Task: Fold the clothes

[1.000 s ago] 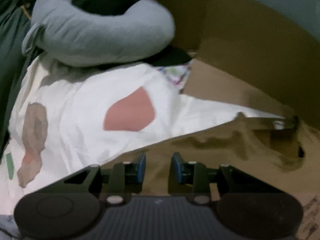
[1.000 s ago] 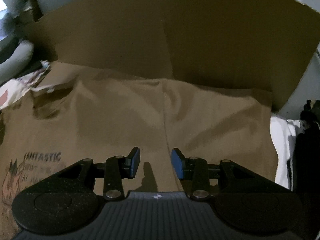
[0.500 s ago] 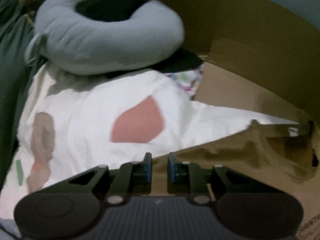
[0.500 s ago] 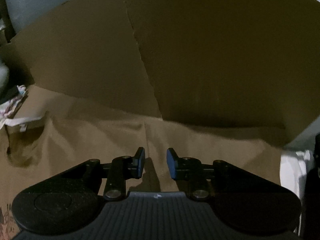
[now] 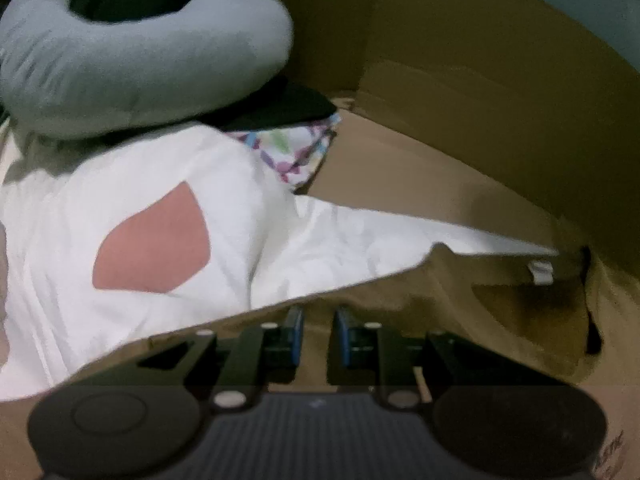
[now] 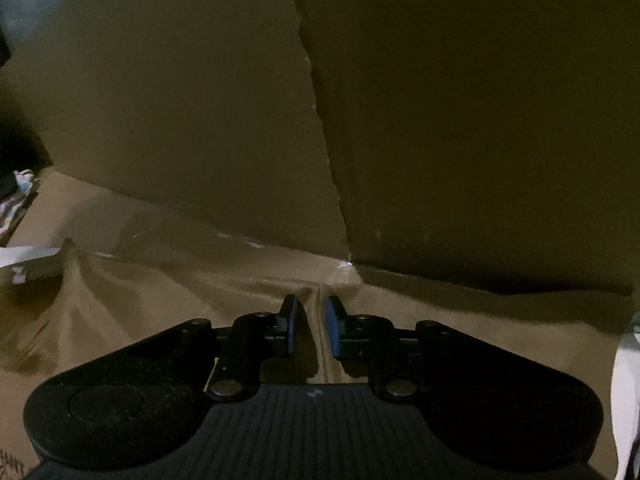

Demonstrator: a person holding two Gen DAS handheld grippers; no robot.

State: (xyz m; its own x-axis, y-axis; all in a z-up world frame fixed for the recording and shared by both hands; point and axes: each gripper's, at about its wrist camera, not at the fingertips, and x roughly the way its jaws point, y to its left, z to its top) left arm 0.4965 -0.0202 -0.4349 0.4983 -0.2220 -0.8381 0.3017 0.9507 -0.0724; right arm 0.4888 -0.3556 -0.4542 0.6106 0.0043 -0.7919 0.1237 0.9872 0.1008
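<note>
A brown T-shirt [image 5: 460, 300] lies flat in front of a cardboard wall, its collar with a white label [image 5: 540, 272] at the right of the left wrist view. My left gripper [image 5: 318, 316] hovers low over the shirt's edge beside a white cloth. Its jaws stand a narrow gap apart, with flat brown fabric showing between them. In the right wrist view my right gripper [image 6: 312, 312] is low over the same shirt [image 6: 180, 300] near its far edge. Its jaws are closing, and a raised crease of the fabric runs into the gap without the pads pressing on it.
A white cloth with a pink patch [image 5: 160, 220] lies left of the shirt, under a grey neck pillow [image 5: 140, 52] and a patterned cloth [image 5: 296, 152]. The tall cardboard wall [image 6: 460, 120] stands close behind. More white fabric [image 6: 624, 380] shows at the right edge.
My left jaws narrowed and the gripper slid closer to the shirt's edge. My right gripper moved forward over the shirt toward the cardboard wall, and its jaws narrowed steadily.
</note>
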